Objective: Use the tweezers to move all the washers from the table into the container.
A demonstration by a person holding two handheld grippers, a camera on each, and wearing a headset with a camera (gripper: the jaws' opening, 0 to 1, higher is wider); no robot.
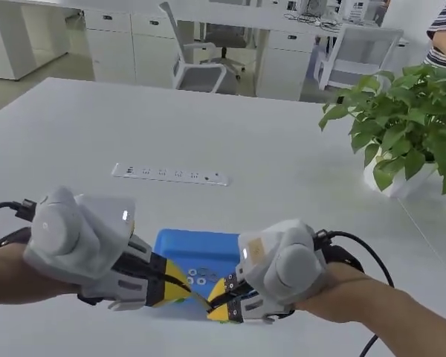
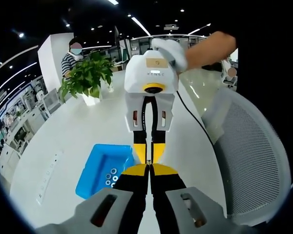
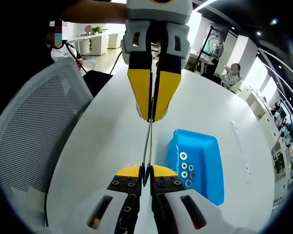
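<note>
The left claw (image 1: 180, 286) and the right claw (image 1: 219, 294) were held tip to tip, low over the white surface (image 1: 282, 171) and just at the near edge of the blue container (image 1: 180, 244). In the right gripper view the tweezers (image 3: 148, 141) were seen as a thin metal strip running from the right claw (image 3: 146, 170) straight up into the left claw (image 3: 152, 117) opposite. Both claws were clenched on the tweezers, one at each end, with the yellow tips drawn nearly together. In the left gripper view the left claw (image 2: 149, 168) was met head-on by the right claw (image 2: 149, 158), the two almost touching. The washers (image 3: 185, 168) were gathered inside the container (image 3: 205, 146) in a small cluster on its floor, also seen from the head view (image 1: 201, 275) and the left gripper view (image 2: 111, 176), where the container (image 2: 94, 168) lay to the left of the jaws. Farther back on the surface a white power strip (image 1: 169, 175) was laid flat, and a potted plant (image 1: 409, 123) was stood near the right edge.
</note>
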